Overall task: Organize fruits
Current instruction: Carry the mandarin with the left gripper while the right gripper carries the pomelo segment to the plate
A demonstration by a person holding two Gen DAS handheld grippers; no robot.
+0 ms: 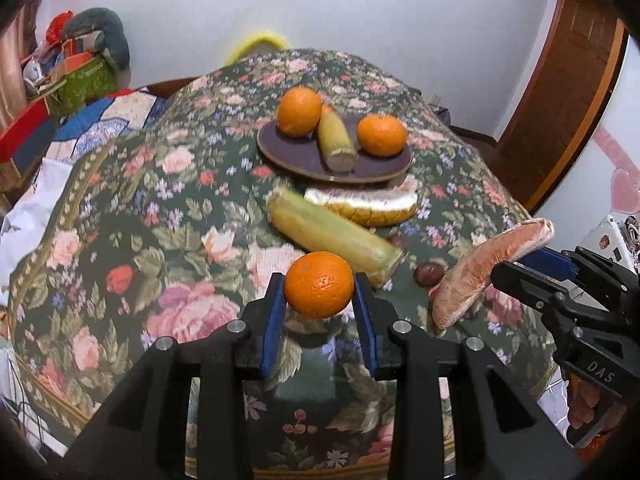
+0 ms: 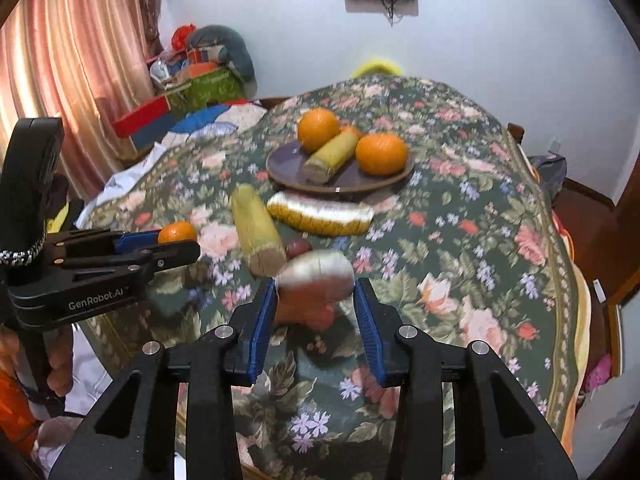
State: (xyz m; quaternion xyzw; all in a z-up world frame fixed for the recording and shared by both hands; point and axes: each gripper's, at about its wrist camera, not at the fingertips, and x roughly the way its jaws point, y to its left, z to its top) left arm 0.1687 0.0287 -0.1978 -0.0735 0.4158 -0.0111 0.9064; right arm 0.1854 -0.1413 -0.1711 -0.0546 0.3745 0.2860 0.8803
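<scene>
Blue-padded left gripper (image 1: 319, 292): angled down over the floral tablecloth (image 1: 120, 208), jaws clamped on an orange (image 1: 319, 285), which is held clear of the cloth.
Right gripper (image 2: 315, 294): likewise angled down, jaws gripping a pink pomelo wedge (image 1: 486, 268) by its pale rind, also lifted off the cloth; blurred in its own view.
Brown plate (image 1: 288, 156), farther back on the table: bears two oranges (image 1: 299, 112) (image 1: 381, 135) with a short corn piece (image 1: 336, 140) lying between them.
On the cloth, between plate and grippers: a long corn cob (image 1: 332, 236) lying aslant; a second pomelo wedge (image 1: 364, 208) just in front of the plate, touching the cob's far end; a chestnut (image 1: 429, 273) beside the cob's near end, close under the held wedge.
Surroundings: pink curtain (image 2: 72, 72), piled boxes and bags (image 1: 76, 76) at left, wooden door (image 1: 560, 92) at right.
</scene>
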